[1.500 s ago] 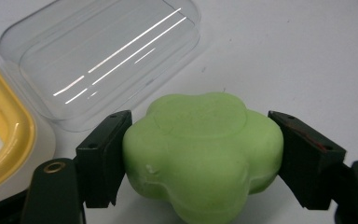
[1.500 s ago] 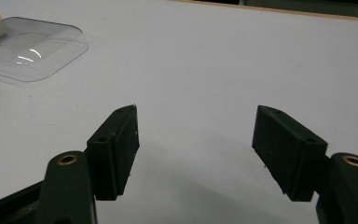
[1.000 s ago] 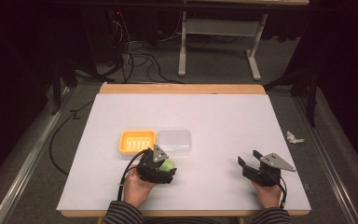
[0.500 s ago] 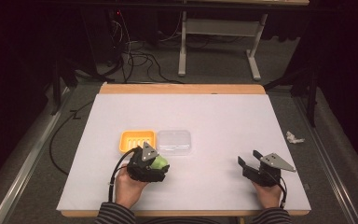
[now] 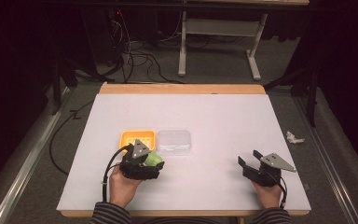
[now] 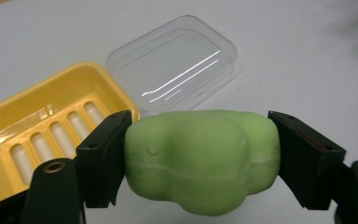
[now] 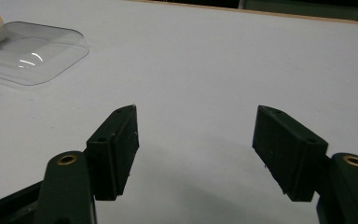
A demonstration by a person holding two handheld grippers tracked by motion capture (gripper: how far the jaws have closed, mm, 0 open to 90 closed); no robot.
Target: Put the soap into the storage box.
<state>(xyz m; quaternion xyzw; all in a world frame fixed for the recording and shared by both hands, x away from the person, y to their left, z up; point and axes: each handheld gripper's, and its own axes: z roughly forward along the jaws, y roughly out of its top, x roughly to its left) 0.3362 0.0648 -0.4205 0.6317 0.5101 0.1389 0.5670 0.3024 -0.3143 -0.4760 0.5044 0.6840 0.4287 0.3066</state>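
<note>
Gripping a green soap bar (image 6: 200, 161) btwn its jaws, the left gripper (image 5: 148, 161) sits lower left of centre in the high view, its hand (image 5: 123, 184) coming in from the bottom edge w/ jaws aimed up-right. Soap is pinched at both ends, just below the yellow soap dish (image 6: 42, 126) and the clear lid (image 6: 177, 63), which lie side by side on the counter (image 5: 223, 116). Right gripper (image 5: 249, 165) rests lower right, well apart, jaws wide apart w/ nothing btwn them, hand (image 5: 268, 193) behind it.
</note>
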